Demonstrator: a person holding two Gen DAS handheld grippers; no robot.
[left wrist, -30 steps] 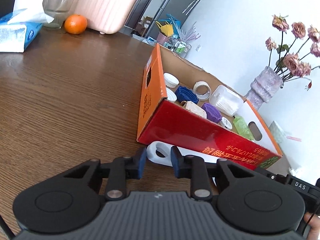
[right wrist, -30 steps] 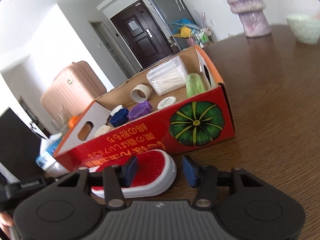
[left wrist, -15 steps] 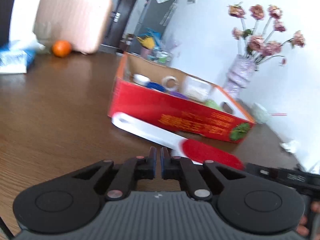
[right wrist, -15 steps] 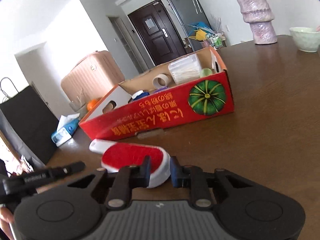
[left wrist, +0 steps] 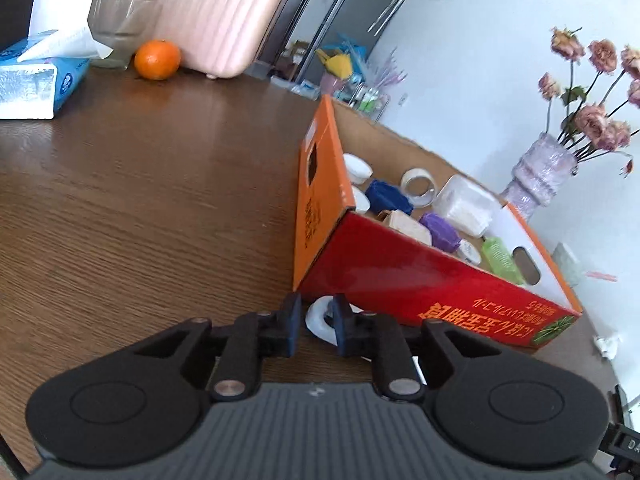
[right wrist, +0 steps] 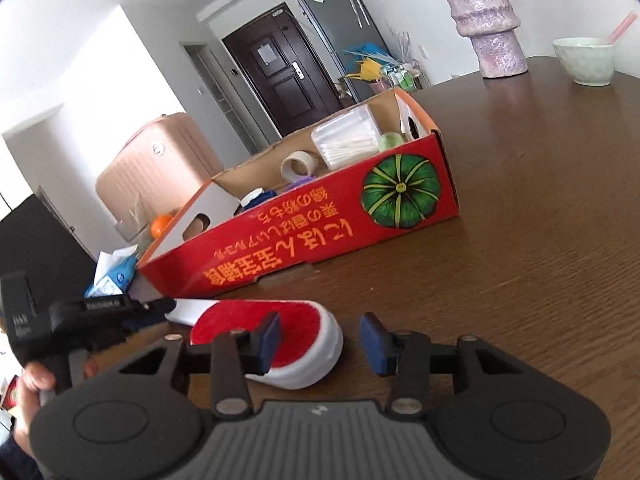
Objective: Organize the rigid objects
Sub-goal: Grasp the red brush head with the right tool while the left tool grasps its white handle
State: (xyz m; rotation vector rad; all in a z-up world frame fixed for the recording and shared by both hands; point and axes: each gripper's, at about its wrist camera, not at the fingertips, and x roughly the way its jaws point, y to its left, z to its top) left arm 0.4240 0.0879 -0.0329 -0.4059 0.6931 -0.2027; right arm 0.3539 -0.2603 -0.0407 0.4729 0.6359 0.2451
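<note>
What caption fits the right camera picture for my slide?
Open right gripper beside a red-faced white brush lying before the red box on the wooden table.

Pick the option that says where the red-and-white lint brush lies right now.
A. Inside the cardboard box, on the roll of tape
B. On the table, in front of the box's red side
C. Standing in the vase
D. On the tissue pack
B: the lint brush lies flat on the wooden table, outside the cardboard box, along its red printed side.

The brush (right wrist: 276, 344) lies on the table (right wrist: 540, 280), just in front of the box (right wrist: 320, 240). Behind the box stands the vase (right wrist: 488, 20), a bowl (right wrist: 584, 60) beside it.
</note>
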